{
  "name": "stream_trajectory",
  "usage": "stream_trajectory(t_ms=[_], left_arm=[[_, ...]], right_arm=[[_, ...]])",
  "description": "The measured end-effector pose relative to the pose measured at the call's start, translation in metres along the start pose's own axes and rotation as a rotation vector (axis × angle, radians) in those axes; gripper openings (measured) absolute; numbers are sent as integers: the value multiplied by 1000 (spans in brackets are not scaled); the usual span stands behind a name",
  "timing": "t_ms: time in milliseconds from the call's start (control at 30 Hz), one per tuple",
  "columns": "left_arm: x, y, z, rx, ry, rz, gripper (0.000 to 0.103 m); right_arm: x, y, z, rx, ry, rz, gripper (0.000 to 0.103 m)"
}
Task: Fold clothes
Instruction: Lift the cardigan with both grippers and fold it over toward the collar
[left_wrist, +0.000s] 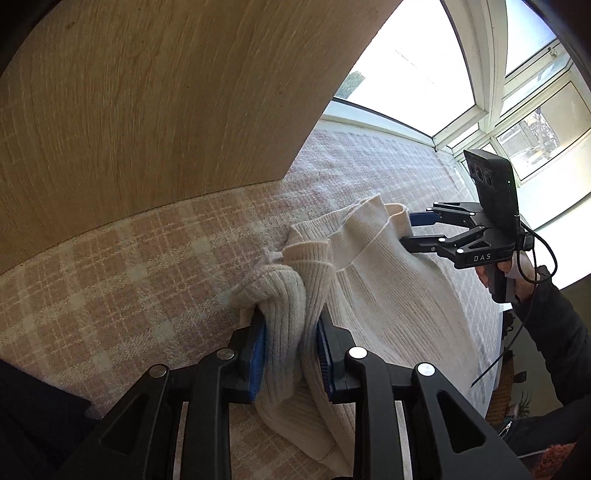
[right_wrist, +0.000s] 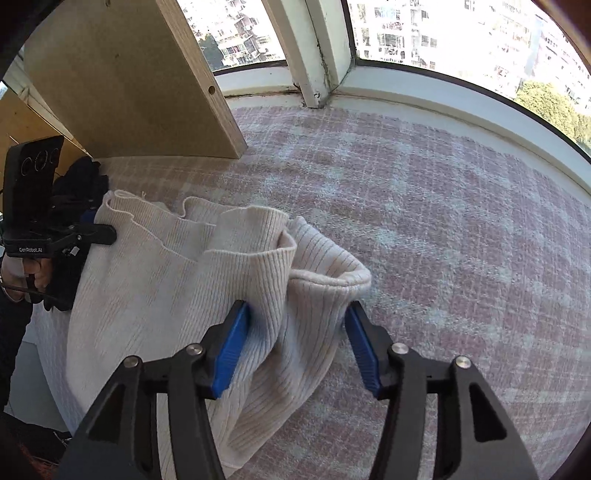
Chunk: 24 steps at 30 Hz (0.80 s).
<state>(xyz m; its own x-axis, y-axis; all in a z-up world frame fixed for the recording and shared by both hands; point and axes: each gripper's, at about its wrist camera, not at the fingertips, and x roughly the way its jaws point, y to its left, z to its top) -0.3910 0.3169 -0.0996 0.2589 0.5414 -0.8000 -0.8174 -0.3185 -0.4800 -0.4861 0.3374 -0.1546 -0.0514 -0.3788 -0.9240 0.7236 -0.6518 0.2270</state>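
A cream ribbed sweater (left_wrist: 388, 295) lies bunched on a pink plaid blanket (left_wrist: 129, 266). My left gripper (left_wrist: 291, 332) is shut on a thick fold of it, with knit squeezed between the blue pads. In the same view my right gripper (left_wrist: 406, 229) sits at the sweater's far hem. In the right wrist view the sweater (right_wrist: 147, 288) rises in loose folds between the right gripper's (right_wrist: 297, 314) spread jaws; the fabric sags there and is not pinched. At the far left, the left gripper (right_wrist: 103, 225) clamps the other edge.
A wooden panel (left_wrist: 166, 92) stands upright at the back of the blanket and also shows in the right wrist view (right_wrist: 129, 92). Bay windows (right_wrist: 443, 37) with a white sill border the far side. A dark garment (right_wrist: 81, 181) lies by the panel. The blanket (right_wrist: 443, 240) stretches wide to the right.
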Motion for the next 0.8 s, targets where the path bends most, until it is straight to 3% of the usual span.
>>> stream_trajectory(t_ms=[100, 167, 267, 333, 467, 633, 700, 800], left_arm=[[3, -5, 1, 33, 11, 67, 28], [9, -7, 2, 48, 29, 108, 37], [13, -9, 3, 57, 51, 143, 45], [15, -10, 5, 55, 58, 163, 59], [24, -17, 8, 74, 80, 208, 66], [45, -45, 6, 182, 136, 325, 95], [51, -49, 4, 197, 133, 330, 101], [46, -46, 4, 161, 101, 304, 101]], right_arm=[[7, 1, 6, -16, 9, -3, 65], [11, 0, 9, -10, 4, 4, 74], [15, 6, 11, -40, 3, -29, 76], [17, 9, 10, -46, 0, -43, 81], [23, 19, 11, -66, 31, -91, 88], [35, 28, 18, -66, 104, -142, 100], [38, 31, 19, -64, 111, -153, 102], [40, 32, 21, -56, 117, -157, 103]])
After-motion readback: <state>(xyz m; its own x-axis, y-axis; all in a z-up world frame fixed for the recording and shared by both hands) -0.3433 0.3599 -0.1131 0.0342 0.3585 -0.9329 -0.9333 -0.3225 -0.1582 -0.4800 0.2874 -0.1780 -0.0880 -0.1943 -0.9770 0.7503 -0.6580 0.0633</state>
